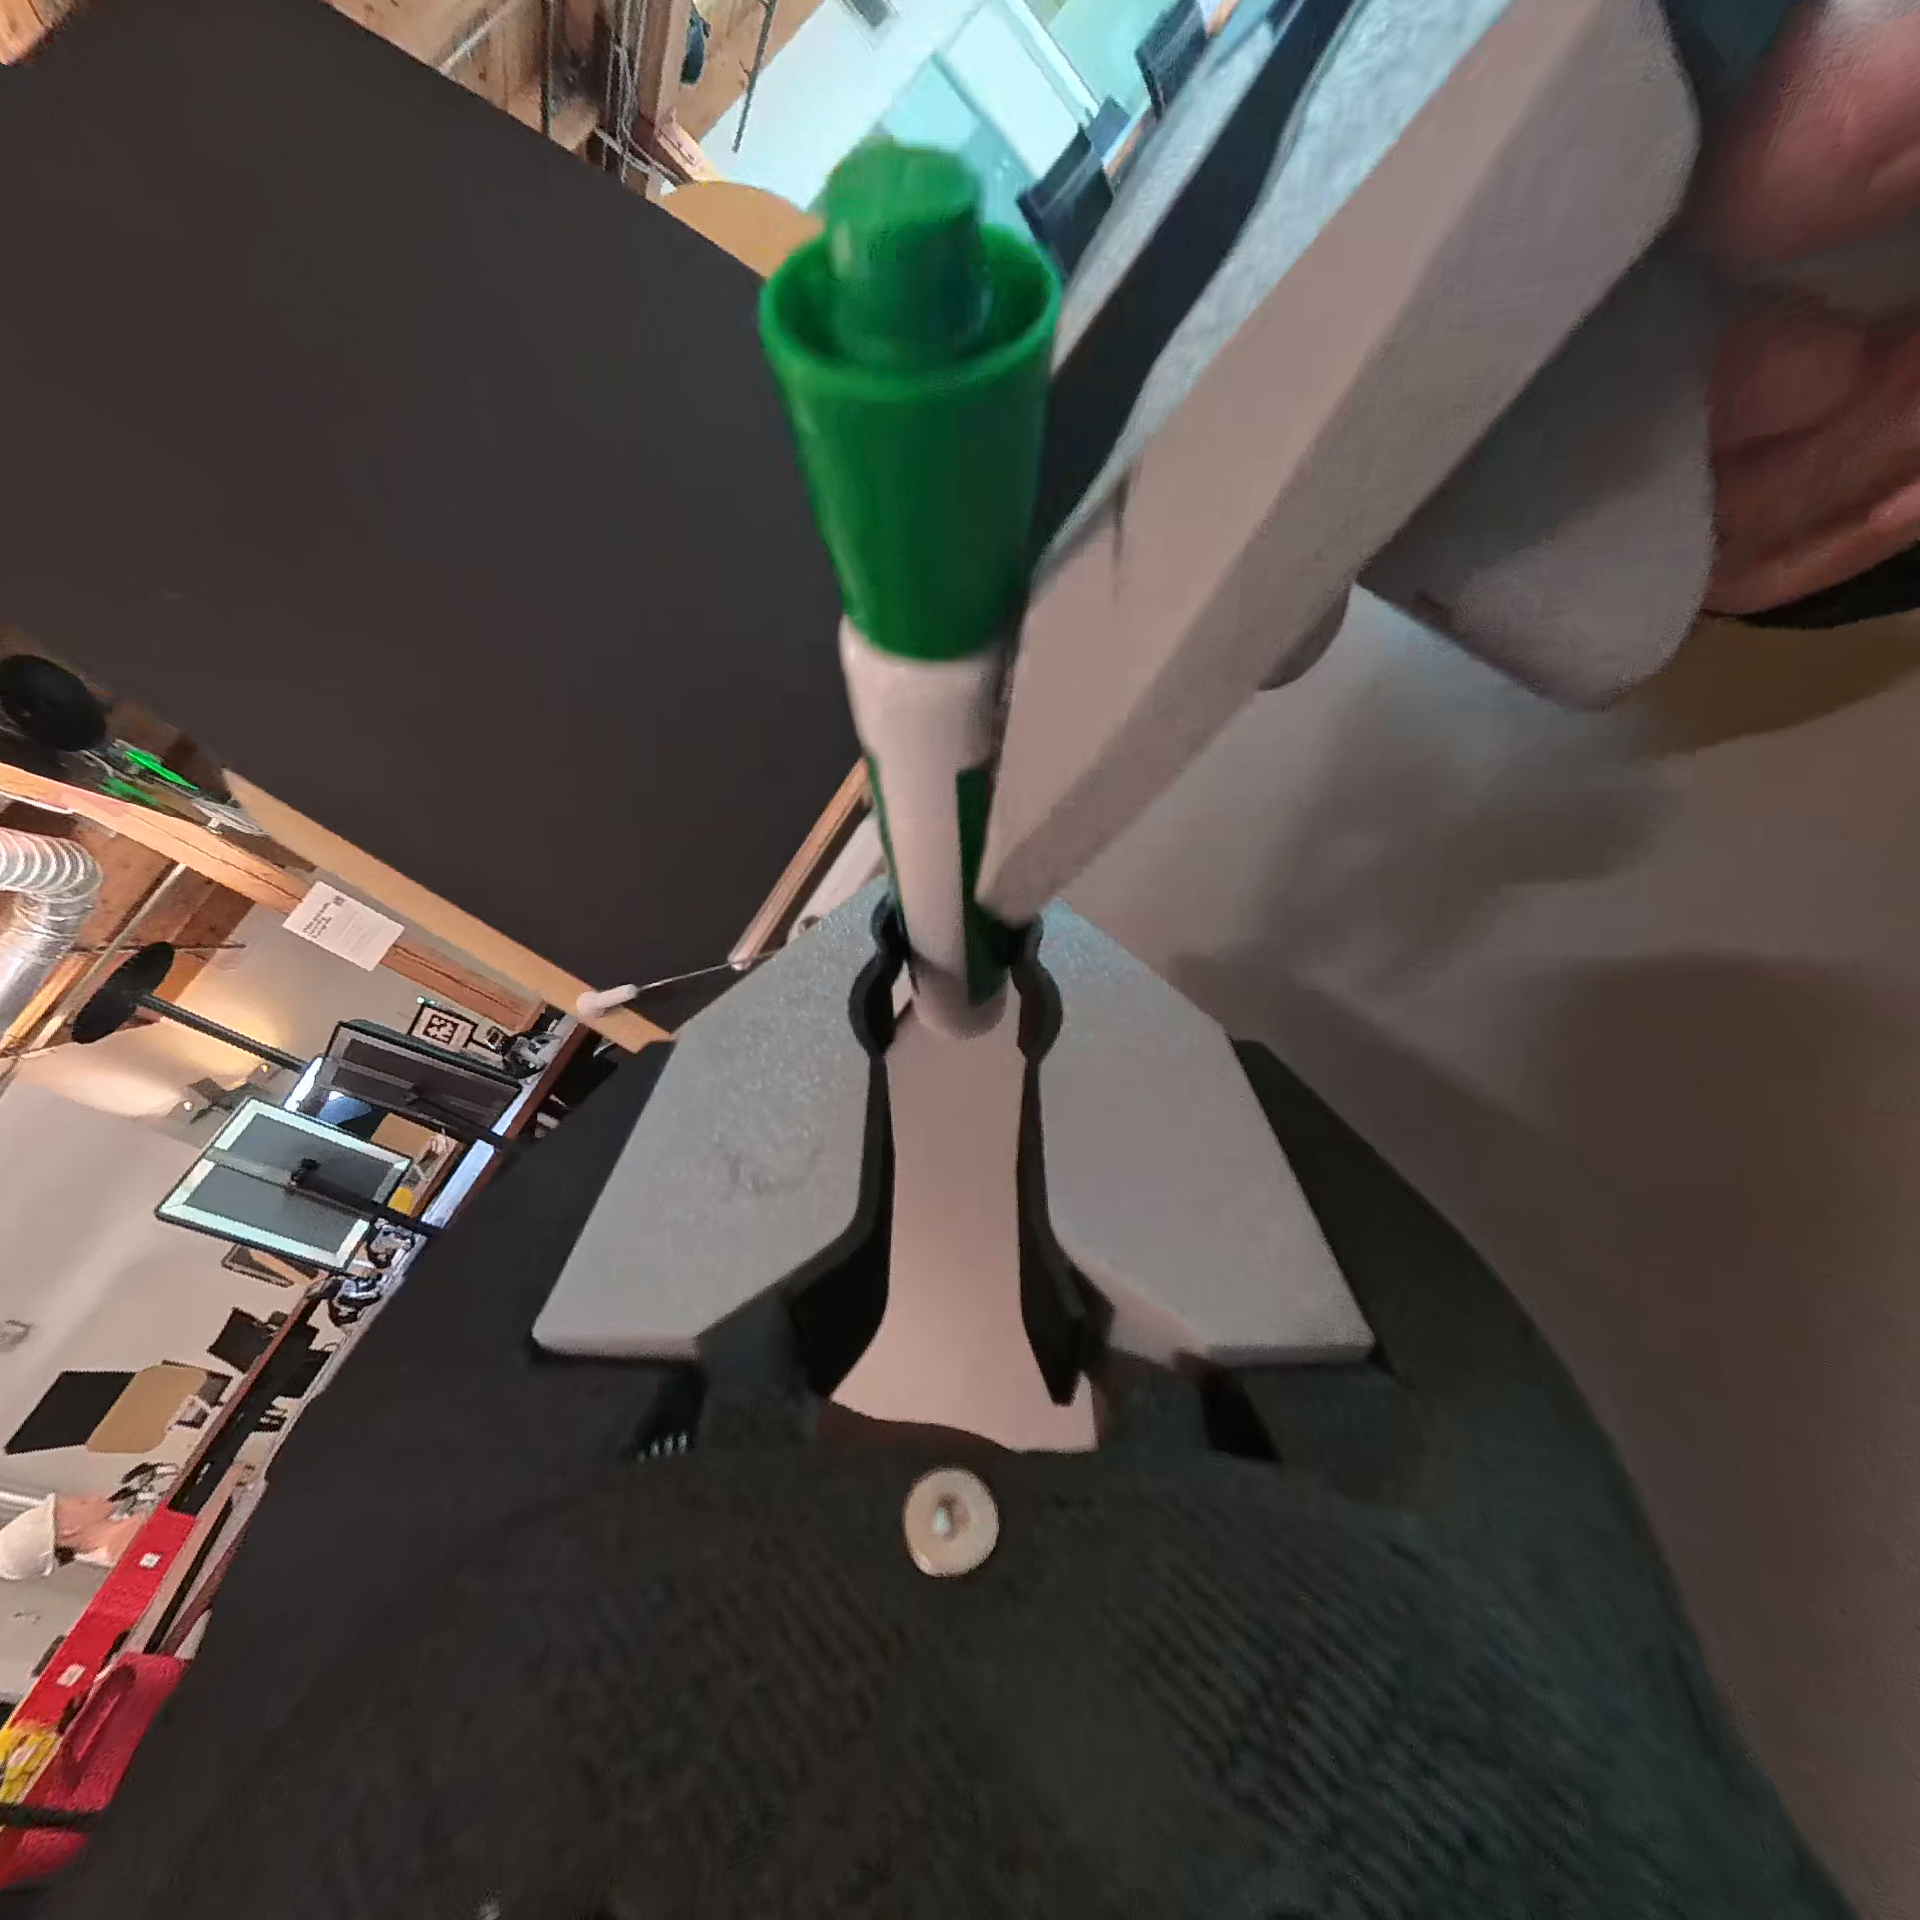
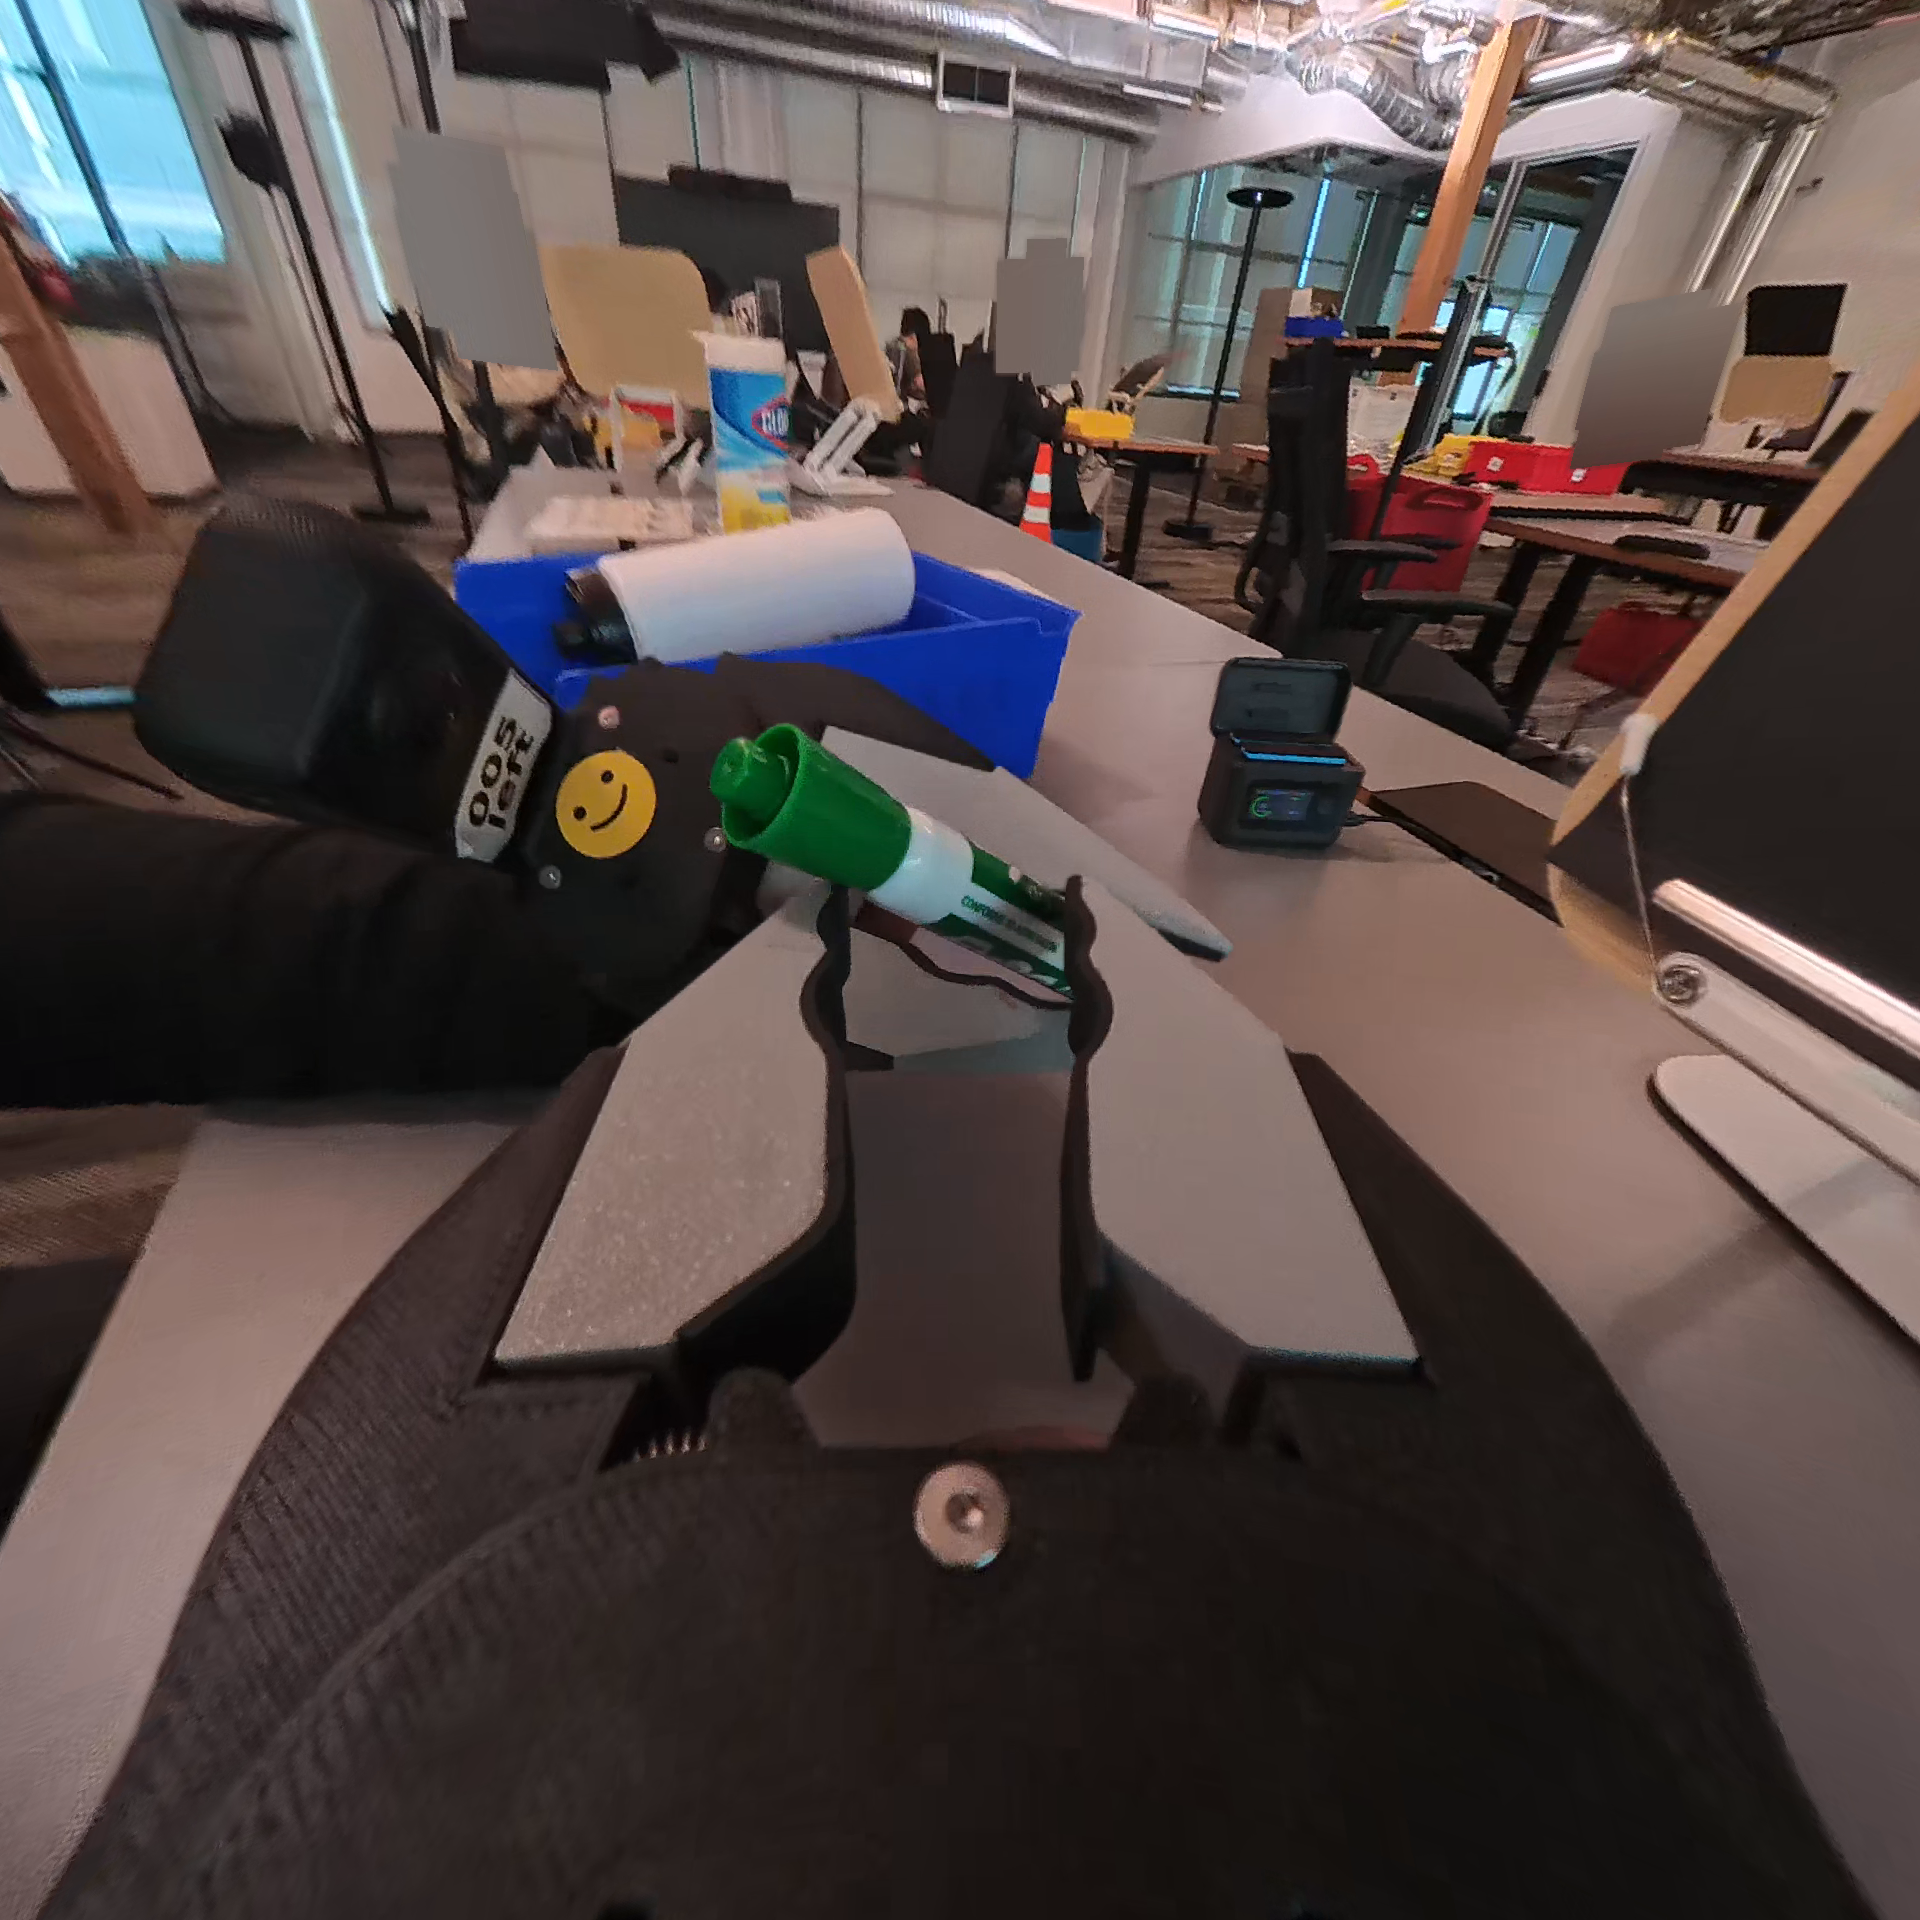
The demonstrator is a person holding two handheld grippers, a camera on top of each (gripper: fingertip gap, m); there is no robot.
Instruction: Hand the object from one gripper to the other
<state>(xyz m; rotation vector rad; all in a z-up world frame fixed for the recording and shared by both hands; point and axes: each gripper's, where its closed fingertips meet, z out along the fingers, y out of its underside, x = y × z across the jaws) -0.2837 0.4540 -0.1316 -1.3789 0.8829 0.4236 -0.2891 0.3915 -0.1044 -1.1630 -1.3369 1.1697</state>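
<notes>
A green-capped marker (image 1: 914, 468) with a white and green barrel is clamped at its lower end between my left gripper's (image 1: 956, 977) fingertips, with the cap pointing away from the camera. In the right wrist view the marker (image 2: 831, 821) slants across the tips of my right gripper (image 2: 956, 956). The right jaws stand apart around the barrel, and the barrel rests against the right-hand finger (image 2: 1081, 966). The black left gripper body (image 2: 623, 821) comes in from the left. One grey right-gripper finger (image 1: 1195, 520) lies along the marker, with a hand behind it.
On the grey table (image 2: 1403, 987) stand a blue bin (image 2: 935, 665) holding a white bottle (image 2: 758, 597), a wipes canister (image 2: 748, 436) and a small black case (image 2: 1278, 769). A dark board (image 2: 1818, 727) on a metal stand (image 2: 1766, 1143) stands at the right. The tips of one gripper are about 6 cm away from the tips of the other.
</notes>
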